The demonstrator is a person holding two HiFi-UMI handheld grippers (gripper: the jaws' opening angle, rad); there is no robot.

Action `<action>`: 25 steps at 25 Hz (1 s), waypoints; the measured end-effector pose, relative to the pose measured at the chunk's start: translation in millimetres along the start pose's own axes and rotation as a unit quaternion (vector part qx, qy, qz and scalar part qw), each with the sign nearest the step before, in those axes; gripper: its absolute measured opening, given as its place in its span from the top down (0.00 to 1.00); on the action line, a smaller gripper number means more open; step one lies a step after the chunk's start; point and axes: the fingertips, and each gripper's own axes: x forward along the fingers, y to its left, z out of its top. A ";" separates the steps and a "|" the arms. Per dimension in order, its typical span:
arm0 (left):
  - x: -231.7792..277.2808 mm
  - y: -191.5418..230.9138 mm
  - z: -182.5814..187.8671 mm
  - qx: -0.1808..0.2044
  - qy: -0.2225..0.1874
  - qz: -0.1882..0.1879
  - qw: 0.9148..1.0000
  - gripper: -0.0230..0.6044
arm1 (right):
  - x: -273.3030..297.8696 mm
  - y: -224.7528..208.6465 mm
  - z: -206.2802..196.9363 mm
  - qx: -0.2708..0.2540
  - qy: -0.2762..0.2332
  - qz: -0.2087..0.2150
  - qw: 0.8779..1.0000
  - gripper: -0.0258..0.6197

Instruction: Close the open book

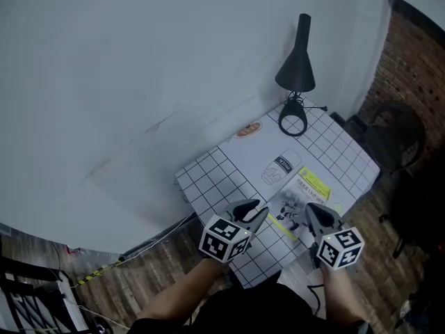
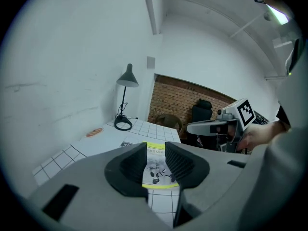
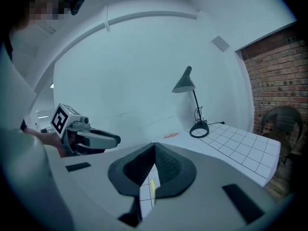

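Lying flat by the near right edge of the white grid-lined worktop [image 1: 208, 179]: thin book with yellow-banded, illustrated face [image 1: 300, 199], ahead of and below both grippers. Fingers of left gripper [image 1: 252, 213] released and empty, book showing through their gap. Fingers of right gripper [image 1: 318, 220] clenched on nothing, seemingly nearer. Long axis apparently running away from the person.

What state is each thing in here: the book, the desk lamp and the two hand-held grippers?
Book: lying flat on the checked table, cover up, looks closed.
Desk lamp: upright at the table's far side, no light showing.
Left hand-held gripper: jaws apart, nothing between them.
Right hand-held gripper: jaws together, empty.
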 end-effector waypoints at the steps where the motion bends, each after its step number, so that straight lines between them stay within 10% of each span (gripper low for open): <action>1: -6.2 4.0 2.7 0.003 -0.004 0.010 1.000 0.77 | 3.4 5.6 5.3 -0.005 -0.001 0.007 1.000 0.96; 13: -62.7 18.0 58.3 0.024 -0.067 0.056 0.996 0.77 | 0.9 71.2 111.0 -0.102 -0.089 0.056 0.989 0.96; 25: -102.8 40.9 92.2 0.040 -0.120 0.114 0.985 0.91 | -44.5 65.4 147.7 -0.125 -0.151 0.019 0.980 0.96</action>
